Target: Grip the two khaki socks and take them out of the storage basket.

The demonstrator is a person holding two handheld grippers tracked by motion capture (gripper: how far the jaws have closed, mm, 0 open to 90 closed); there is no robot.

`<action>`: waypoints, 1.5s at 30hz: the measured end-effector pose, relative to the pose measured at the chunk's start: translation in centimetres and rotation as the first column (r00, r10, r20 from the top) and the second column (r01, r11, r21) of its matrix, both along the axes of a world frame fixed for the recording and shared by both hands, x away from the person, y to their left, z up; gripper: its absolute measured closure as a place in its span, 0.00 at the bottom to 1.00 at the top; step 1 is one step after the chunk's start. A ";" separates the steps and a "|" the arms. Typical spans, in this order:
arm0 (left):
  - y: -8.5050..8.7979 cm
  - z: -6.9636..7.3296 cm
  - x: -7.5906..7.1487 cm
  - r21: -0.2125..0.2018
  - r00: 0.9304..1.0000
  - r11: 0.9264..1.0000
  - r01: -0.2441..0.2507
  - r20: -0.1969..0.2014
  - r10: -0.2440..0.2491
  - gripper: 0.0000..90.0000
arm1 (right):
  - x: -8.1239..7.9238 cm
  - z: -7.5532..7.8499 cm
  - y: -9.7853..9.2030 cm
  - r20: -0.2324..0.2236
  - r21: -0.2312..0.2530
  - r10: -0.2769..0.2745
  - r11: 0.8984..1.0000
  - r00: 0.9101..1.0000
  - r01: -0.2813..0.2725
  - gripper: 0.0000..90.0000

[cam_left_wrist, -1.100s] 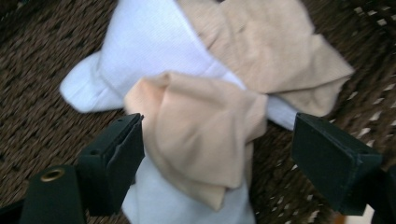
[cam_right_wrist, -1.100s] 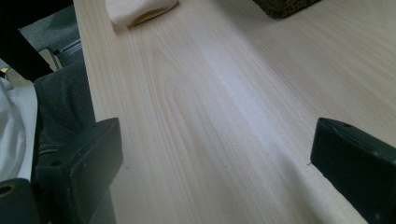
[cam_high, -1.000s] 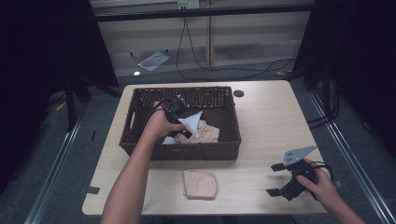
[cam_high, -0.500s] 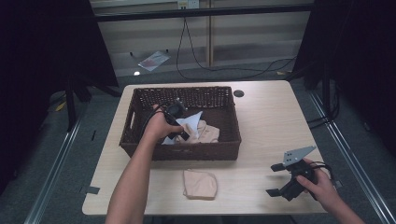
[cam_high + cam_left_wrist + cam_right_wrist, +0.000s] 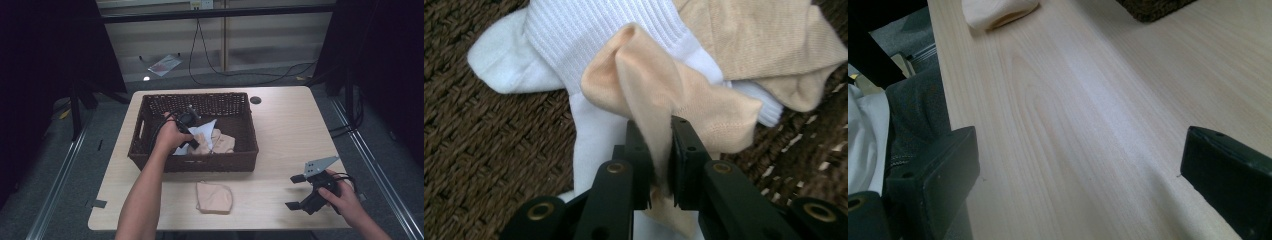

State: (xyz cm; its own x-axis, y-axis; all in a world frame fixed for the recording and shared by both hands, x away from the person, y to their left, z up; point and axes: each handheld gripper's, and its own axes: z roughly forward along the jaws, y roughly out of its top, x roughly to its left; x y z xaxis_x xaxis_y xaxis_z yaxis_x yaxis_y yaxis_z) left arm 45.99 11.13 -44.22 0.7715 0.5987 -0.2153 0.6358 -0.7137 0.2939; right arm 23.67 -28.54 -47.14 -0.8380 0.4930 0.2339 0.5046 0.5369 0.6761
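A dark wicker basket (image 5: 200, 164) stands on the table and holds white and beige socks. My left gripper (image 5: 194, 144) reaches down into it. Its jaws have just been closing and are shut on a fold of a beige sock (image 5: 649, 85), pinched at my left gripper (image 5: 659, 130). Under that sock lies a white ribbed sock (image 5: 589, 45), and a second beige sock (image 5: 764, 40) lies beside it. My right gripper (image 5: 295, 191) rests open on the table at the front right, with bare wood between the jaws of my right gripper (image 5: 1078, 150).
One beige sock (image 5: 214, 196) lies flat on the wooden table (image 5: 285, 125) in front of the basket, also seen as the beige sock (image 5: 998, 11). A small black disc (image 5: 256, 100) sits near the far edge. Cables run over the floor behind.
The left hand has shifted only slightly inside the basket. The right hand and its gripper have kept still.
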 end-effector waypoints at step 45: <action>0.4 11.4 -3.0 -0.112 0.998 0.993 0.031 -0.052 -0.037 0.90 | 0.0 -0.1 0.1 -0.007 -0.010 -0.004 1.000 1.000 0.004 0.03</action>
